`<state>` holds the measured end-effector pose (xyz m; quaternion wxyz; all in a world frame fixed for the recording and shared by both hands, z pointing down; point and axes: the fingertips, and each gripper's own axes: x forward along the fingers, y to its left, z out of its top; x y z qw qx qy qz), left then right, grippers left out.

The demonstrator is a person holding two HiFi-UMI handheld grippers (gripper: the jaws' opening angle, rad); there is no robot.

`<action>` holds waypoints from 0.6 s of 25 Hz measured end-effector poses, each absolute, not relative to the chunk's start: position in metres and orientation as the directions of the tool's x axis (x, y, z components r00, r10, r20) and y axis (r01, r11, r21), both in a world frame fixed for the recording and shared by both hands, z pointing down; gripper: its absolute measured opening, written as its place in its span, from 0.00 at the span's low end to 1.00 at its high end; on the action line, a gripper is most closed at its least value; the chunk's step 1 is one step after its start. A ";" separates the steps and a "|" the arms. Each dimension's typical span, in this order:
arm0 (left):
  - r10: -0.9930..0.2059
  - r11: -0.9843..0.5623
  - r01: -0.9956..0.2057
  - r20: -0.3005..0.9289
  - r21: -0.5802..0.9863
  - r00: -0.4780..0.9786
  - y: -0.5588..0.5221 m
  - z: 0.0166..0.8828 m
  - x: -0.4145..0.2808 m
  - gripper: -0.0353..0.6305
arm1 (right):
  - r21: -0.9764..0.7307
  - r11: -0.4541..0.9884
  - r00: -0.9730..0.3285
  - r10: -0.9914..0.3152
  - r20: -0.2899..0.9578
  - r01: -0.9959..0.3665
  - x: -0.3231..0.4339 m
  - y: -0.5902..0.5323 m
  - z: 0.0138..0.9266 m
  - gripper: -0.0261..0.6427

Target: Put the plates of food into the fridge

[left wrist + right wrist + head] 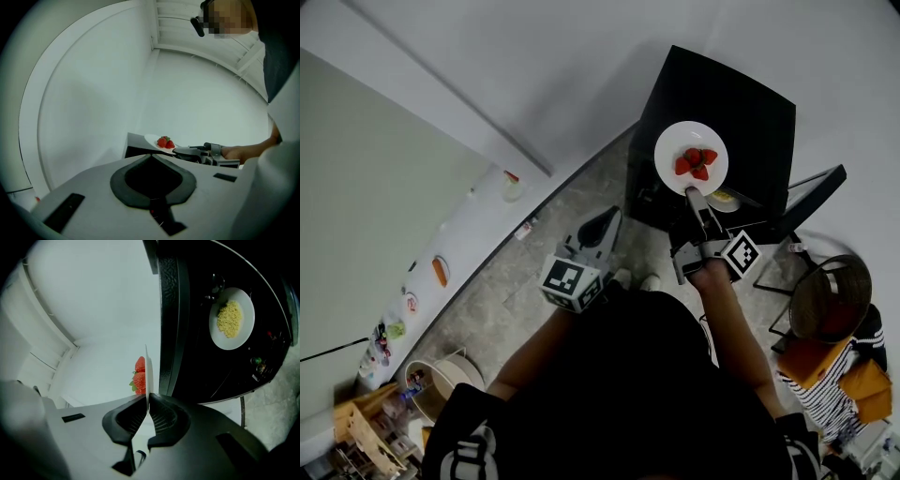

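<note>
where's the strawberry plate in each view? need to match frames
Head view: strawberry plate upper right of centre, over the black table.
Left gripper view: small, just below centre, beyond the jaws.
Right gripper view: edge-on at centre, pinched in the right gripper.
Shared landmark: the black table, in all three.

Strawberries [696, 162] lie on the plate [674, 141] in the right tool [692, 193], over the table [741, 103] bearing a second plate [220, 336].
</note>
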<state>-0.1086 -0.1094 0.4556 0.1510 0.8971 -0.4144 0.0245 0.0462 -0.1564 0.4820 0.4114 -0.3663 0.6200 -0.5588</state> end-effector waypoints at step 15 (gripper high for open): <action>-0.718 -0.610 -0.742 0.200 0.279 0.666 -0.081 0.469 -0.100 0.09 | -0.998 0.064 -0.530 -0.847 -0.041 -0.025 0.034 -0.079 0.492 0.09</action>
